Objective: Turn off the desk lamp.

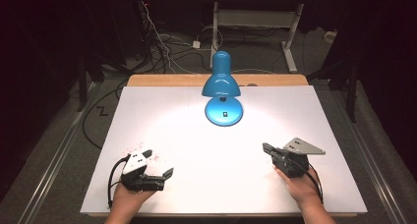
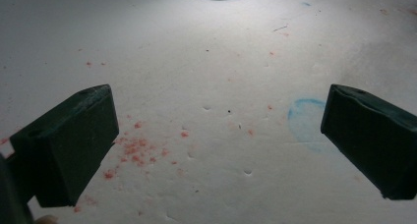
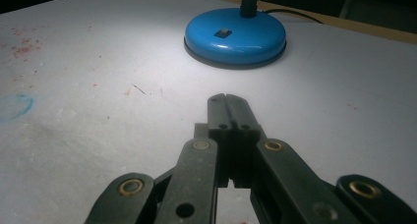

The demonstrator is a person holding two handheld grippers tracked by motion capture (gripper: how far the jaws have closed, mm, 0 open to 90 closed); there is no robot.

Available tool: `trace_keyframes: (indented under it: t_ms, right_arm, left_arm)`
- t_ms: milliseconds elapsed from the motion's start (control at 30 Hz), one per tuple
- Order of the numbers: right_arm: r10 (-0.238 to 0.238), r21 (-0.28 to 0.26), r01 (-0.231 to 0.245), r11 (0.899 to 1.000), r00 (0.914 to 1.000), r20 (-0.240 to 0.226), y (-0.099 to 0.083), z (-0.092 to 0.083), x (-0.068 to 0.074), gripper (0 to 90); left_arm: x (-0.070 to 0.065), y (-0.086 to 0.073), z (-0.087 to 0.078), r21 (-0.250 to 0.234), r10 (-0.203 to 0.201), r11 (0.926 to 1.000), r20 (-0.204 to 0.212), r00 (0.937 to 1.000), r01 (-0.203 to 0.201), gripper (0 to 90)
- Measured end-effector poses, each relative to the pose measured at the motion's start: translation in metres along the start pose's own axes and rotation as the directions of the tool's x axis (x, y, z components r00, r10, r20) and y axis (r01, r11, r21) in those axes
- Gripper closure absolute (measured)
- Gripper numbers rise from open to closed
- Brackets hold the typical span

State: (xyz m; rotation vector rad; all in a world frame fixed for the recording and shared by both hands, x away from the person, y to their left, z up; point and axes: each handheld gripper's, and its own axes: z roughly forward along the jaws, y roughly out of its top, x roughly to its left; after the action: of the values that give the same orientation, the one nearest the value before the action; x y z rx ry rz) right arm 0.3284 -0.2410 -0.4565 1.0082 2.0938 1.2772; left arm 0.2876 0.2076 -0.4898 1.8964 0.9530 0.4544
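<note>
High view is showing a lit lamp (image 1: 222, 89) standing at the desk's (image 1: 162, 111) far middle; nearer than it, the left claw (image 1: 167, 174) is gaping, the right claw (image 1: 266, 147) is pressed together, nothing gripped, no handling seemingly begun.

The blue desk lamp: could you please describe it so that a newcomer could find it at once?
Look at the white table sheet, at its far middle. There the blue desk lamp stands on a round base, shade pointing down at the sheet. It is the sole blue object there.

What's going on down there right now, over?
Left hand-held gripper open, empty. Right hand-held gripper shut, empty. Blue desk lamp lit, untouched at table's far middle. Nothing between.
</note>
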Motion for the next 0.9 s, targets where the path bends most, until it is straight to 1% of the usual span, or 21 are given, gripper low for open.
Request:
trace_keyframes:
  t_ms: [67,200,267,367,400,433,500,567,600,667,700,767,833,900]
  right_arm:
    - [-0.003,0.0,0.003,1.0,1.0,-0.006,0.004,0.005,0.0,90.0]
    - [0.014,-0.001,-0.014,1.0,0.9998,-0.013,0.011,0.013,-0.004,90.0]
    - [0.016,-0.005,-0.016,1.0,0.9997,-0.02,0.014,0.018,-0.007,90.0]
    - [0.015,-0.003,-0.015,1.0,0.9996,-0.025,0.016,0.023,-0.008,90.0]
    - [0.007,0.009,-0.007,1.0,0.9995,-0.03,0.018,0.029,-0.008,90.0]
    - [0.01,0.013,-0.009,1.0,0.9995,-0.031,0.019,0.031,-0.008,90.0]
    - [0.0,0.02,0.001,1.0,0.9994,-0.035,0.021,0.037,-0.008,90.0]
    - [0.003,0.026,-0.002,1.0,0.9991,-0.043,0.023,0.041,-0.009,90.0]
    - [0.002,0.026,-0.001,1.0,0.9992,-0.041,0.024,0.044,-0.009,90.0]
    - [0.005,0.029,-0.004,1.0,0.9991,-0.042,0.026,0.048,-0.009,90.0]
    - [0.0,0.025,0.001,1.0,0.9991,-0.041,0.027,0.051,-0.01,90.0]
    - [0.009,0.021,-0.009,1.0,0.9992,-0.039,0.03,0.055,-0.01,90.0]
    - [0.013,0.021,-0.012,1.0,0.9992,-0.038,0.032,0.06,-0.011,90.0]
    - [0.012,0.021,-0.012,1.0,0.9991,-0.04,0.034,0.065,-0.011,90.0]
  left_arm:
    - [0.0,0.001,0.0,-0.003,-0.009,1.0,0.0,1.0,0.009,0.3]
    - [0.001,0.003,-0.003,-0.002,-0.025,0.9997,-0.004,0.9997,0.025,0.2]
    - [0.002,0.004,-0.004,0.0,-0.027,0.9996,0.007,0.9996,0.027,0.5]
    - [0.003,0.004,-0.004,-0.005,-0.03,0.9995,0.004,0.9995,0.03,0.5]
    - [0.003,0.004,-0.004,-0.006,-0.03,0.9995,0.004,0.9996,0.03,0.5]
    - [0.004,0.004,-0.004,-0.007,-0.032,0.9995,0.005,0.9995,0.032,0.5]
    - [0.005,0.003,-0.004,-0.009,-0.035,0.9993,0.007,0.9994,0.035,0.5]
    - [0.007,0.001,-0.002,-0.011,-0.047,0.9988,0.015,0.9988,0.047,0.5]
    - [0.008,0.001,-0.001,-0.008,-0.047,0.9989,0.021,0.9987,0.047,0.5]
    - [0.008,0.001,-0.001,-0.006,-0.047,0.9989,0.021,0.9987,0.047,0.5]
    - [0.009,0.001,-0.001,-0.008,-0.045,0.9989,0.021,0.9988,0.046,0.5]
    - [0.009,0.001,-0.001,-0.01,-0.047,0.9988,0.024,0.9986,0.047,0.5]
    - [0.009,0.002,0.0,-0.019,-0.05,0.9985,0.032,0.9982,0.051,0.4]
    - [0.009,0.003,0.001,-0.025,-0.043,0.9988,0.034,0.9985,0.043,0.4]
